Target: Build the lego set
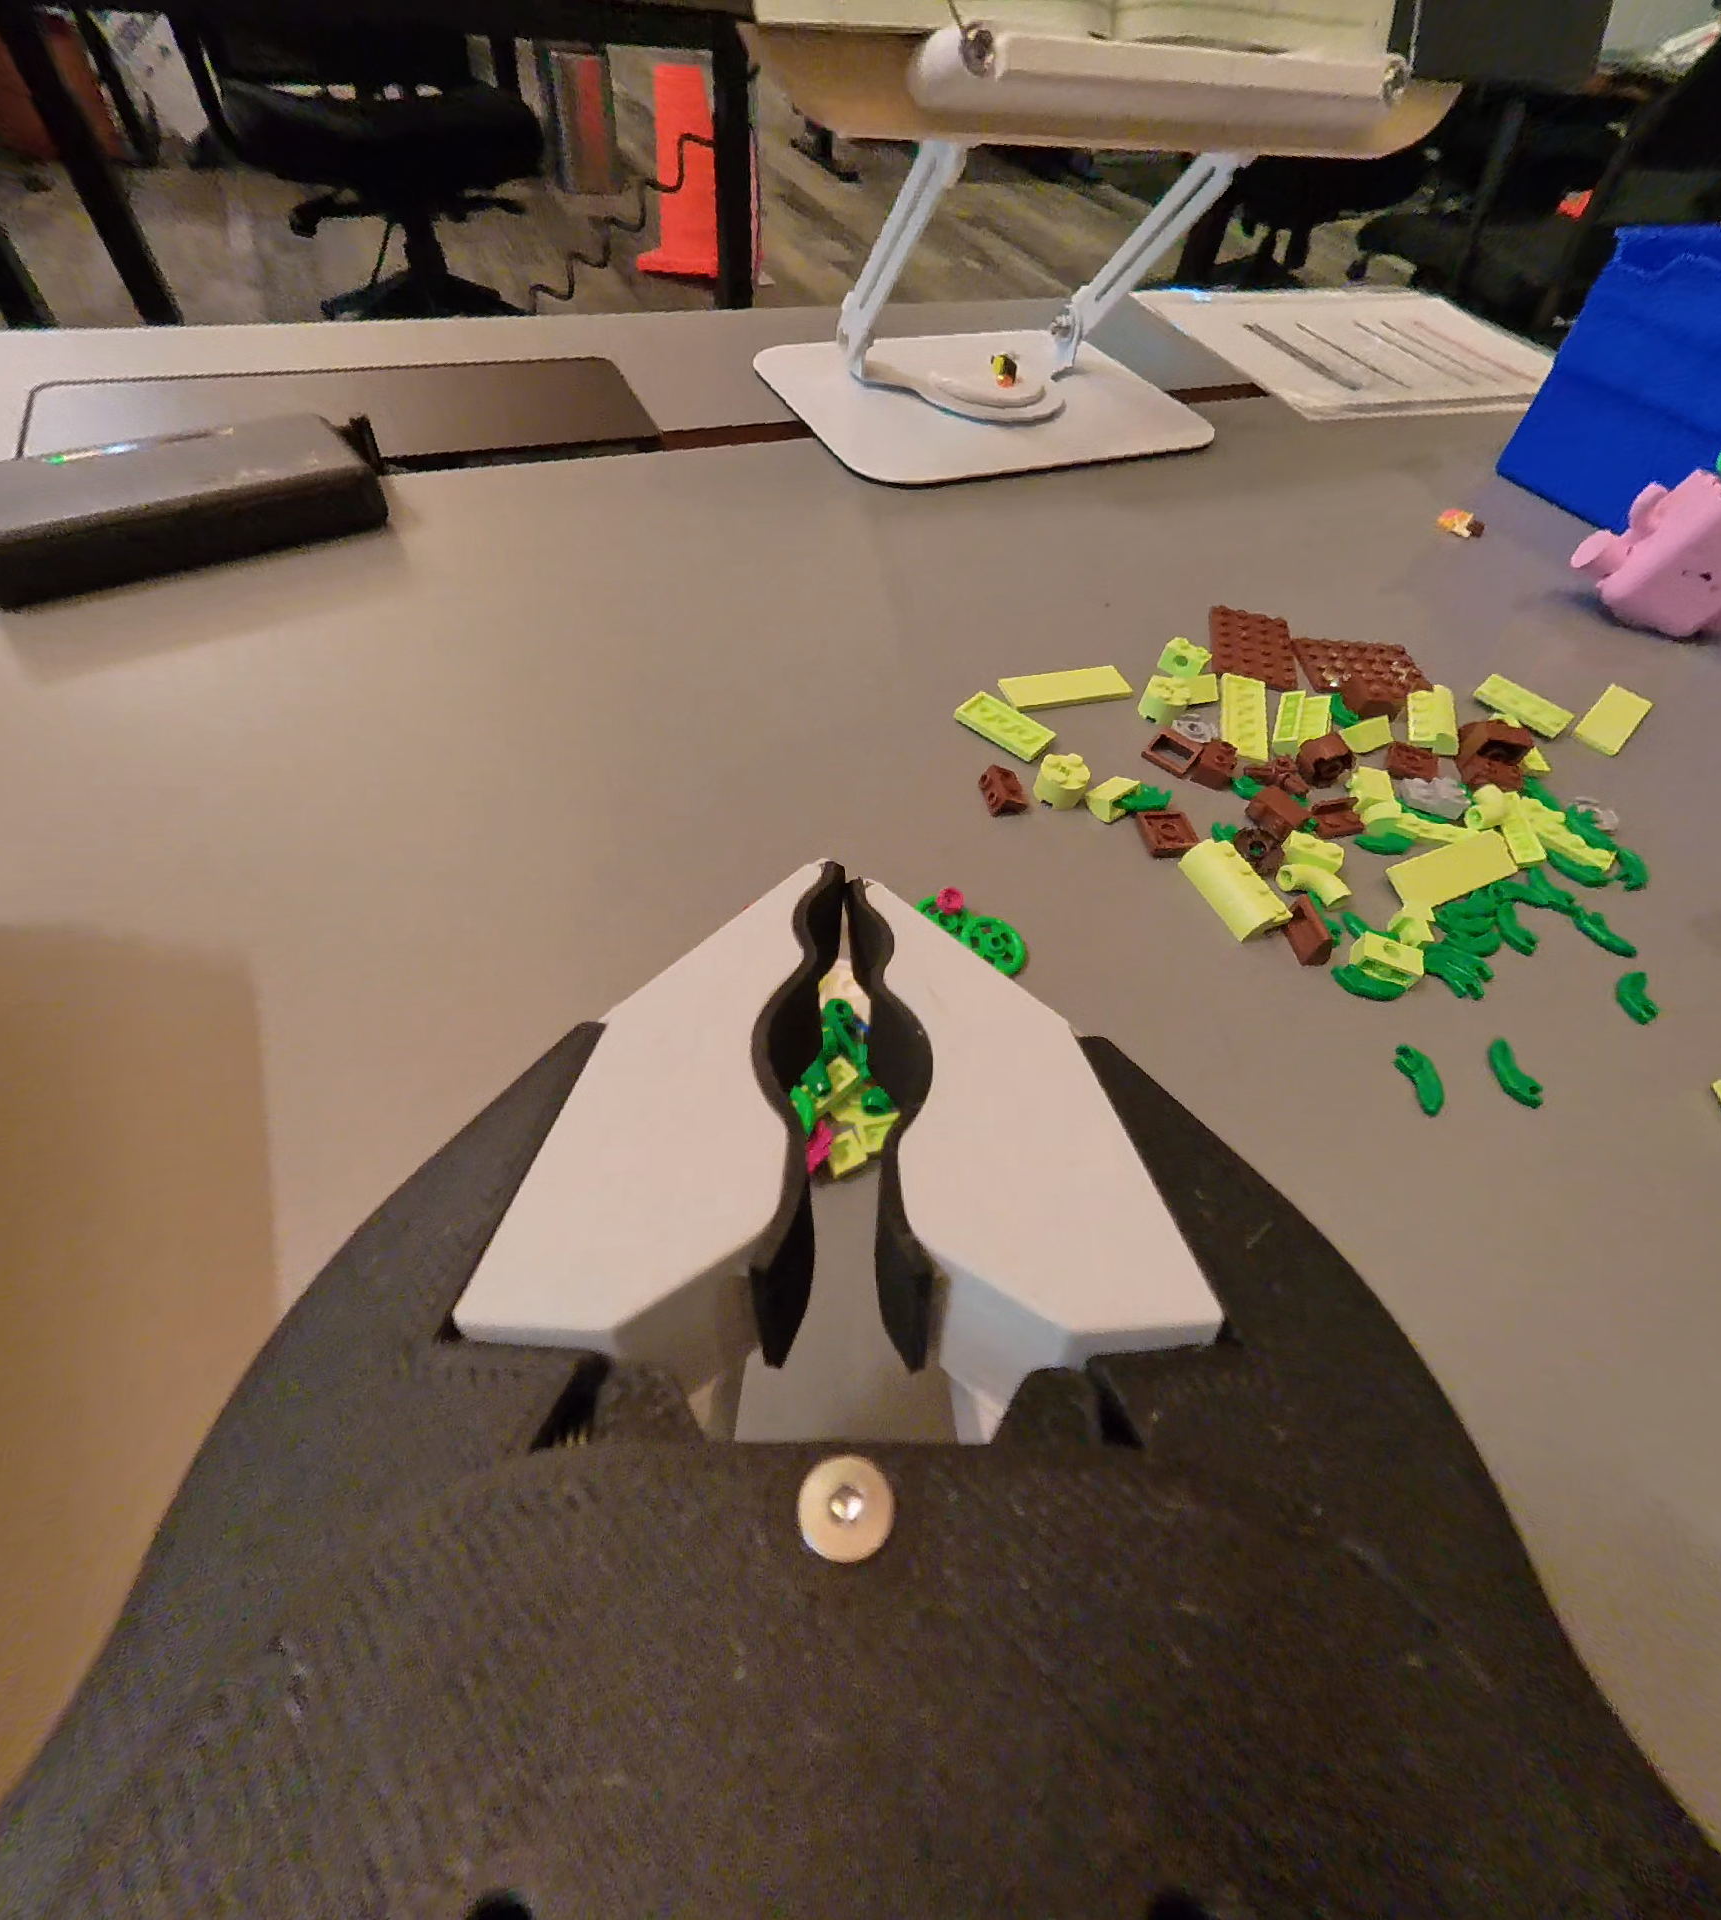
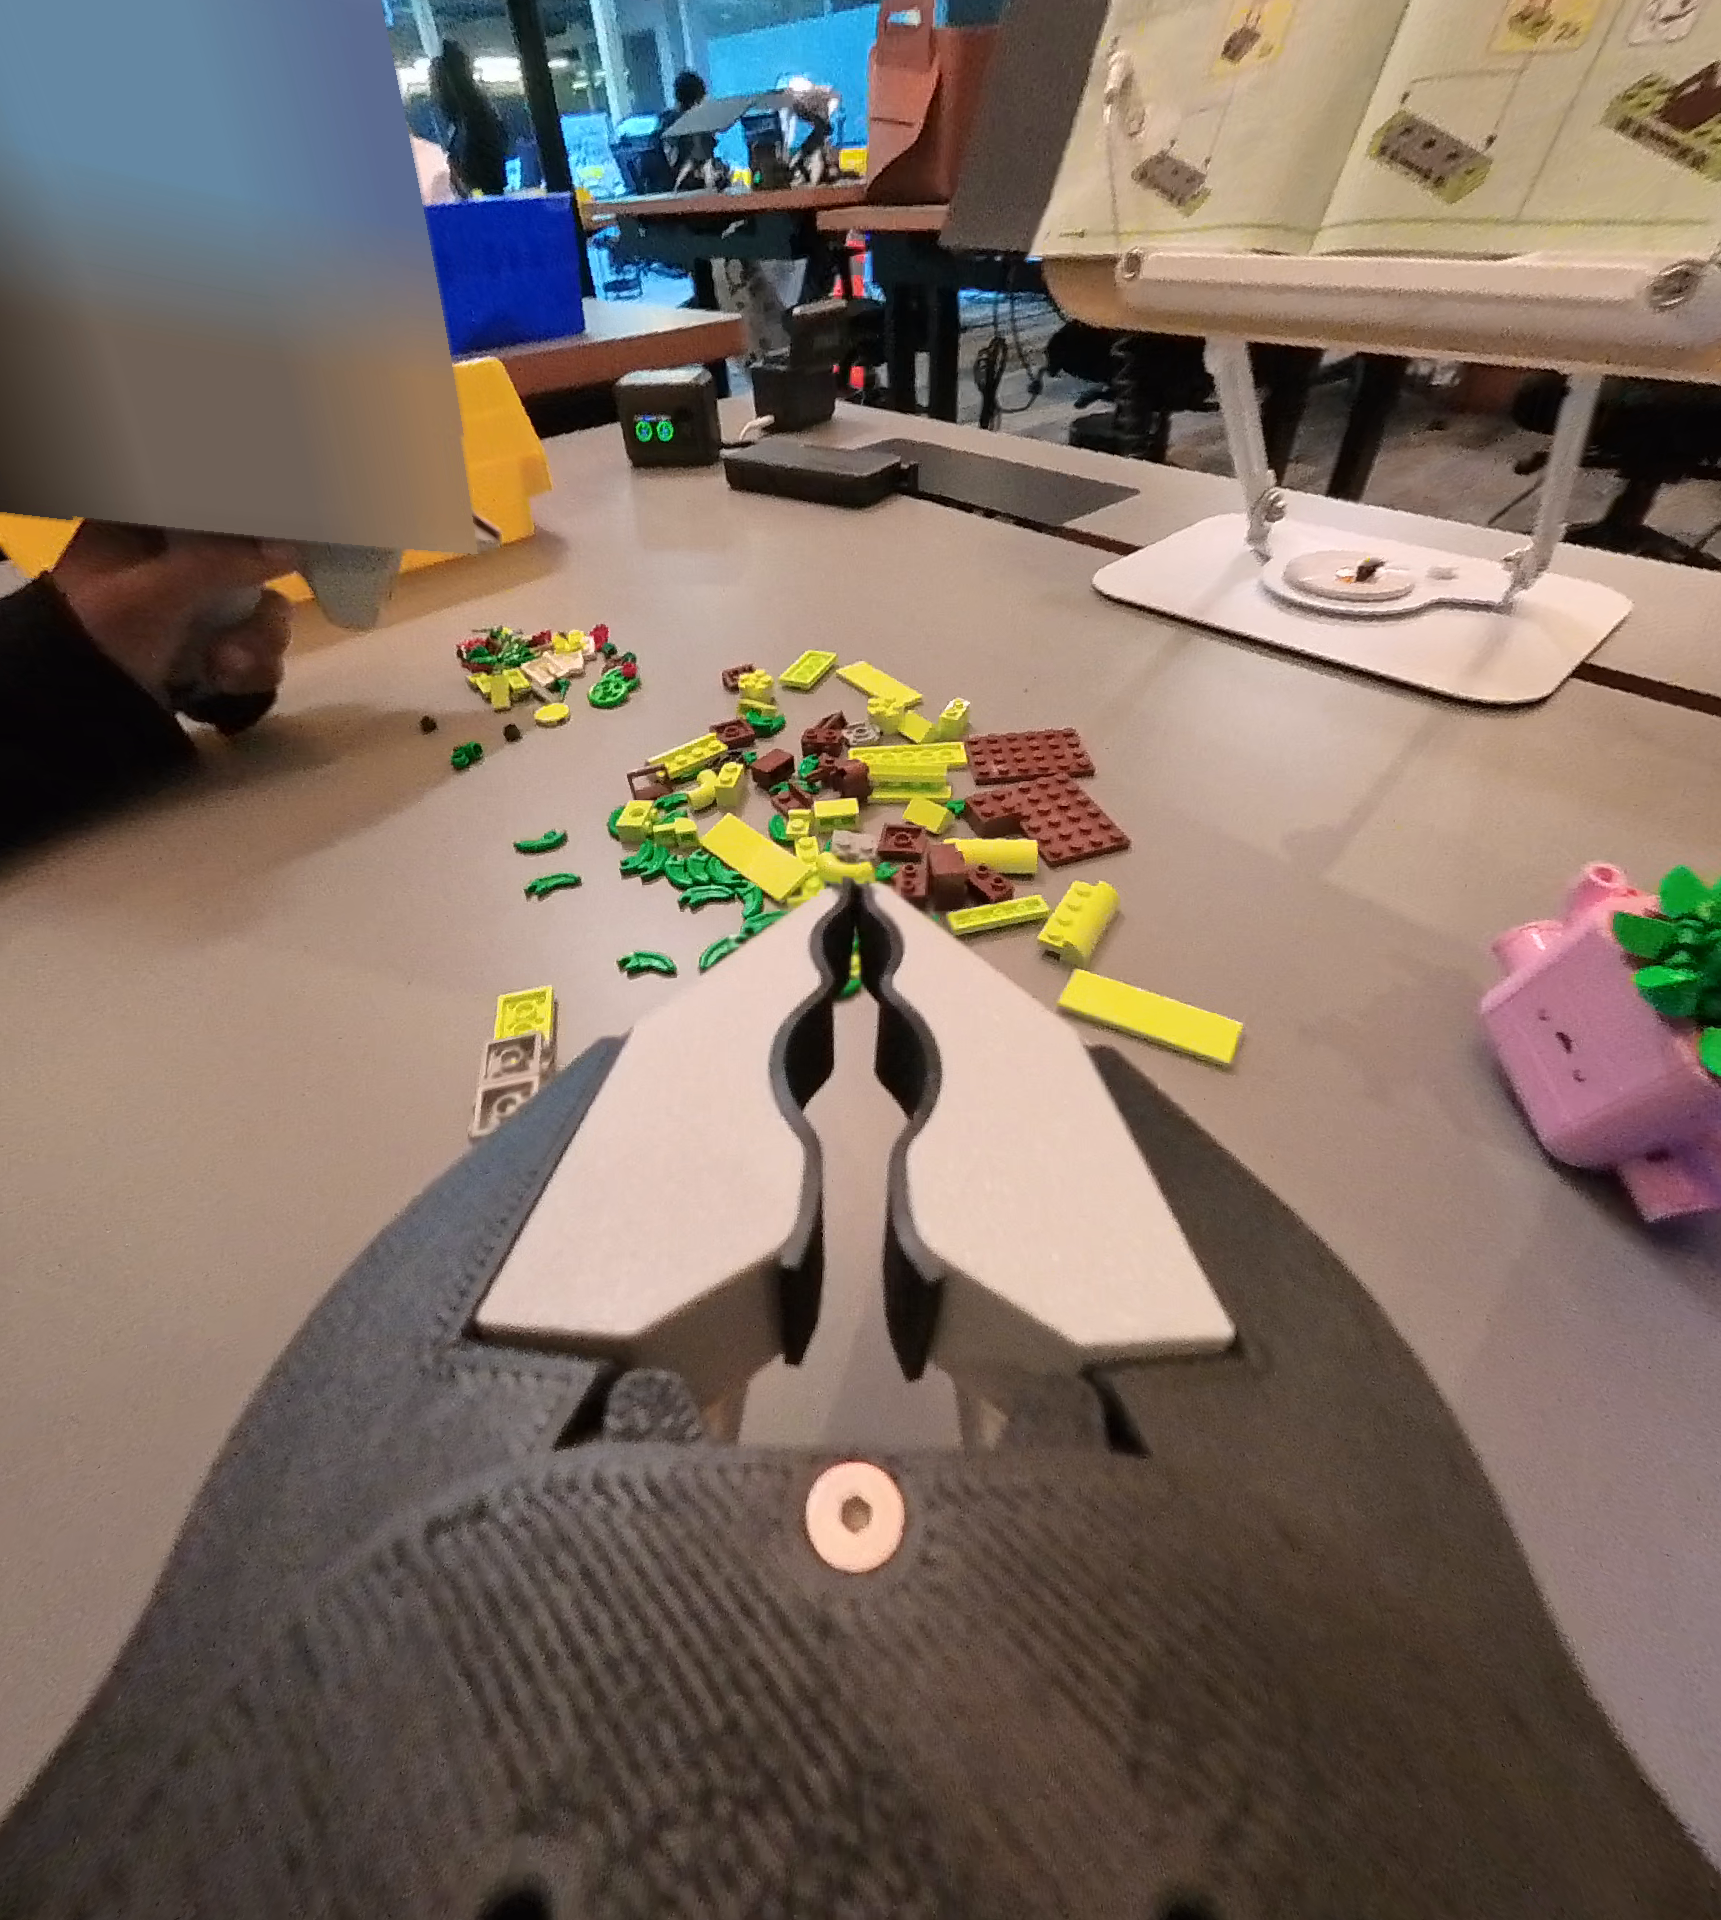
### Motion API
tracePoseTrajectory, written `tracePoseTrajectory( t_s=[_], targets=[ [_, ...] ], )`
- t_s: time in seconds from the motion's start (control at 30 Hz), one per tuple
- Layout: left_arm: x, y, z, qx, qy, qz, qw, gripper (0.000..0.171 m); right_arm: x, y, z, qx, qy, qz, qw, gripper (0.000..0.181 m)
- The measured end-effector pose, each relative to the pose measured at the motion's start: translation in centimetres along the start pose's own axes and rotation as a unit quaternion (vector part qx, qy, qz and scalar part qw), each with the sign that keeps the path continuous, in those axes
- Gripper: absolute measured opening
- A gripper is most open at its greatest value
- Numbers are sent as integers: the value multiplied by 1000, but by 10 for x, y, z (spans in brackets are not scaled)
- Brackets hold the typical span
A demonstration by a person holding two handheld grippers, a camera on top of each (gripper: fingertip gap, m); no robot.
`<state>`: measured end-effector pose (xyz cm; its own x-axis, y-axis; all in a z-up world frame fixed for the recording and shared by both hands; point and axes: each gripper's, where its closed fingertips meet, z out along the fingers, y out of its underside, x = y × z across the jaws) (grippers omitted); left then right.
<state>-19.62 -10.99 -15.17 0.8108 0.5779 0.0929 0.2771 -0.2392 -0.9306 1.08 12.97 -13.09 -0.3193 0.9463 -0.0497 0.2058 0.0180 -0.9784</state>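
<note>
A loose pile of lime, brown and green Lego pieces point(image 1: 1355, 790) point(image 2: 866, 800) lies on the grey table point(image 1: 523, 727), with two brown plates point(image 2: 1032, 769) at its far side. My left gripper point(image 1: 843, 878) is shut, above a small pile of green, lime and magenta pieces point(image 1: 845, 1081) that shows through the gap between its fingers. This small pile also shows in the right wrist view point(image 2: 544, 665). My right gripper point(image 2: 854, 888) is shut, its tips over the near edge of the main pile. A built pink pot with a green plant point(image 1: 1677, 561) point(image 2: 1604, 1049) lies on its side.
An instruction booklet point(image 2: 1407, 125) sits on a white stand point(image 1: 981, 416) at the back. A black power bank point(image 1: 160, 509) lies at far left, near a blue bin point(image 1: 1687, 364) and a yellow bin point(image 2: 497, 457). A person's hand point(image 2: 181, 634) holds the left gripper. Across from one pair of fingers to the other is roughly 30 cm.
</note>
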Motion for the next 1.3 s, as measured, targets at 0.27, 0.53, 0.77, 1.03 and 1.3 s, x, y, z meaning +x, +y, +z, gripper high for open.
tracePoseTrajectory(
  t_s=[0.27, 0.53, 0.77, 1.03, 1.3],
  targets=[
    [51, -4, 19, -11, 56, 71, 996, 3, 5, 9, 11, -37, -1, 17, 999, 0],
    [121, -4, 27, -4, 153, 97, 984, 3, 16, 9, 13, -36, 6, 55, 998, 0],
    [124, 1, 28, -9, 182, 87, 979, 2, -5, -4, 50, -27, -68, 97, 993, 0],
    [131, 7, 30, -26, 186, 113, 976, 2, -15, 9, 60, -69, -53, 19, 996, 0],
    [134, 7, 30, -25, 187, 126, 974, 2, -18, 15, 63, -95, -105, 77, 987, 0]
  ],
)
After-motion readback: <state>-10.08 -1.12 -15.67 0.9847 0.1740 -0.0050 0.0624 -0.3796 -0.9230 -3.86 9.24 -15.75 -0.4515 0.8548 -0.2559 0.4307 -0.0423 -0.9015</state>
